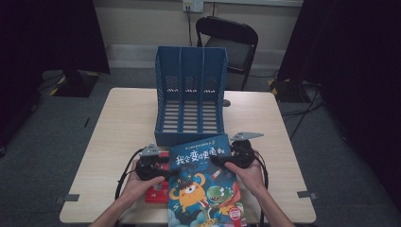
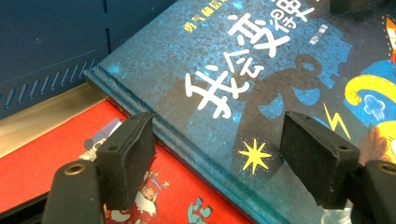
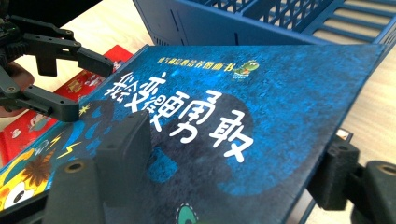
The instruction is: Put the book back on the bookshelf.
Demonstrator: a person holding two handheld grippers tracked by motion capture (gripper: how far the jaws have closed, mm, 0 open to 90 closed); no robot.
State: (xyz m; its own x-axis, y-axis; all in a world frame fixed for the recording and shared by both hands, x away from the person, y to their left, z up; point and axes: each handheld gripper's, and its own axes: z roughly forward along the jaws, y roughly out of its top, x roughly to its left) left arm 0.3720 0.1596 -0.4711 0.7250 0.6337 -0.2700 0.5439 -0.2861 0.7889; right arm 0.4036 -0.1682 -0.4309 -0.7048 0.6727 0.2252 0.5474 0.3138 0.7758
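A blue picture book (image 1: 203, 184) with white characters and cartoon monsters lies near the table's front edge, overlapping a red book (image 1: 158, 194) beneath it. In the left gripper view my left gripper (image 2: 224, 154) is open across the blue book's (image 2: 261, 60) spine edge, one jaw over the red book (image 2: 56, 149), the other over the blue cover. My right gripper (image 3: 233, 163) is open at the blue book's (image 3: 261, 93) opposite edge, one jaw above the cover, the other just past the edge. From above, the left gripper (image 1: 165, 165) and right gripper (image 1: 220, 161) flank the book's upper half.
A blue three-slot file rack (image 1: 190, 99) stands at the middle of the light wooden table (image 1: 123, 123), its open front just behind the books. A black chair (image 1: 231, 42) sits beyond the table. Bare tabletop lies to both sides of the rack.
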